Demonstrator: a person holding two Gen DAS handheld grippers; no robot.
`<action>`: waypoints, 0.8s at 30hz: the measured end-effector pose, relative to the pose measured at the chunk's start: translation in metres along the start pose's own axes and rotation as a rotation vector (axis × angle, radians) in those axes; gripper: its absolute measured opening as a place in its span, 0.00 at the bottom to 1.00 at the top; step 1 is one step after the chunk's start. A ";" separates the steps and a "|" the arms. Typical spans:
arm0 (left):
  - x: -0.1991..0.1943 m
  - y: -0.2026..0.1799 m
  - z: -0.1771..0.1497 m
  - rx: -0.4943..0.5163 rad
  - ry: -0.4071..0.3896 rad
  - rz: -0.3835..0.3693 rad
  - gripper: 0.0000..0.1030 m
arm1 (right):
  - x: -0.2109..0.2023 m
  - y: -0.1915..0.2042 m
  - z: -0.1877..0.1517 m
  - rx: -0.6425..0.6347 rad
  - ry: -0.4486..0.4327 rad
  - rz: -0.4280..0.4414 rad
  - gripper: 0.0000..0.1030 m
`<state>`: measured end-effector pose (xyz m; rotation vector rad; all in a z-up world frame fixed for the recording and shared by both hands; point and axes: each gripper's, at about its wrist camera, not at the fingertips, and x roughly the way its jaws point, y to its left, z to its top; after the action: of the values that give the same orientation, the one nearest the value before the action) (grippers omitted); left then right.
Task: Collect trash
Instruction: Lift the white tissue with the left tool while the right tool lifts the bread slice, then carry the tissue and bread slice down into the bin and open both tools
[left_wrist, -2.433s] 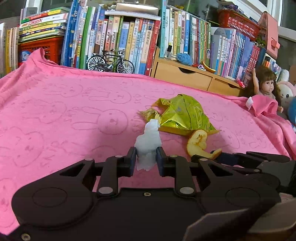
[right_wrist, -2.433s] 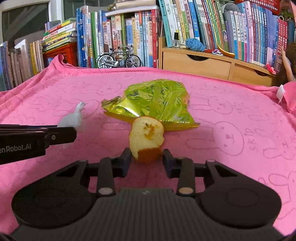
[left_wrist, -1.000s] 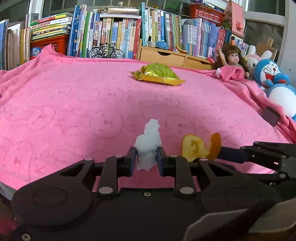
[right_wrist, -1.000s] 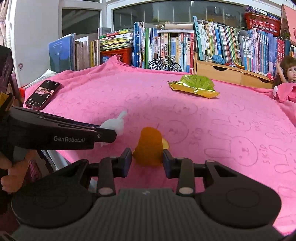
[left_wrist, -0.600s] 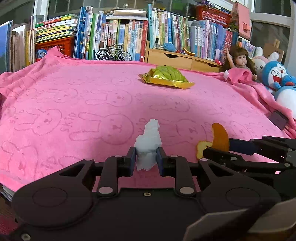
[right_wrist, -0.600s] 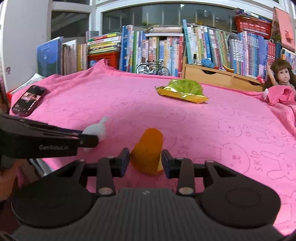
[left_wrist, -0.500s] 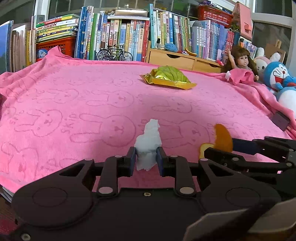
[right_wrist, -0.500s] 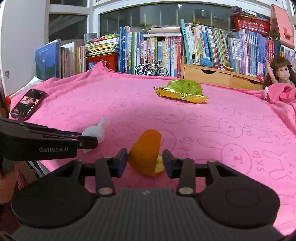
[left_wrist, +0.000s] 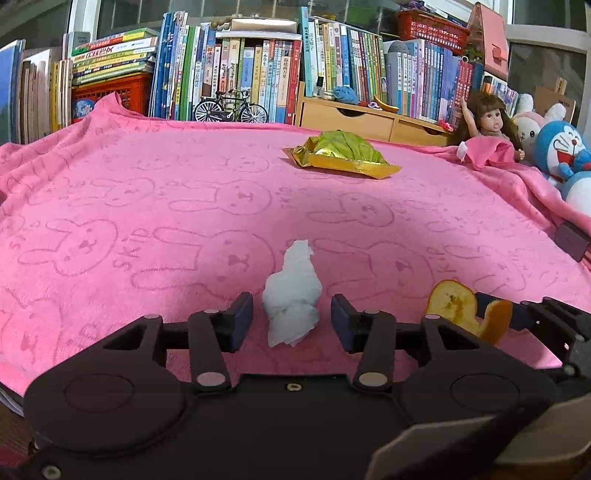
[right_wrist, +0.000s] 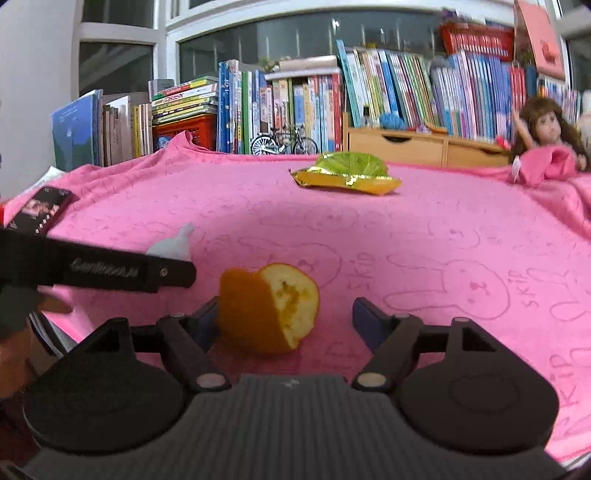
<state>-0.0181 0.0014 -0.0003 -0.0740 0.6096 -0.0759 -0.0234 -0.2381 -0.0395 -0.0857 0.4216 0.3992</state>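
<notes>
A crumpled white tissue (left_wrist: 291, 291) stands between the fingers of my left gripper (left_wrist: 291, 319), which is open; neither pad touches it. In the right wrist view my right gripper (right_wrist: 287, 317) is open too, and a piece of orange peel (right_wrist: 266, 306) leans against its left finger. The peel (left_wrist: 452, 306) also shows at the right of the left wrist view, and the tissue (right_wrist: 173, 245) behind the left gripper's finger (right_wrist: 110, 271). Both are over the near edge of the pink blanket (left_wrist: 147, 206). A yellow-green snack bag (left_wrist: 343, 157) lies farther back.
A phone (right_wrist: 38, 208) lies on the blanket at the left. A doll (left_wrist: 487, 125) and plush toys (left_wrist: 561, 155) sit at the right. Books (left_wrist: 258, 74), a toy bicycle (left_wrist: 231, 107) and a wooden drawer unit (left_wrist: 369, 118) line the back.
Both grippers carried the tissue and the peel back from the snack bag to the near edge. Within the last half second both opened and let them go.
</notes>
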 end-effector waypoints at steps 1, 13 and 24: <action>0.002 -0.001 0.000 0.007 -0.003 0.006 0.44 | -0.001 0.001 -0.002 -0.002 -0.013 -0.007 0.79; -0.008 -0.006 -0.007 0.013 -0.041 0.008 0.25 | -0.013 0.003 -0.005 0.009 -0.080 0.013 0.44; -0.031 -0.012 -0.008 0.048 -0.050 0.004 0.25 | -0.029 -0.003 0.000 0.030 -0.097 0.015 0.43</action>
<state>-0.0489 -0.0082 0.0121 -0.0282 0.5577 -0.0849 -0.0465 -0.2518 -0.0272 -0.0333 0.3322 0.4102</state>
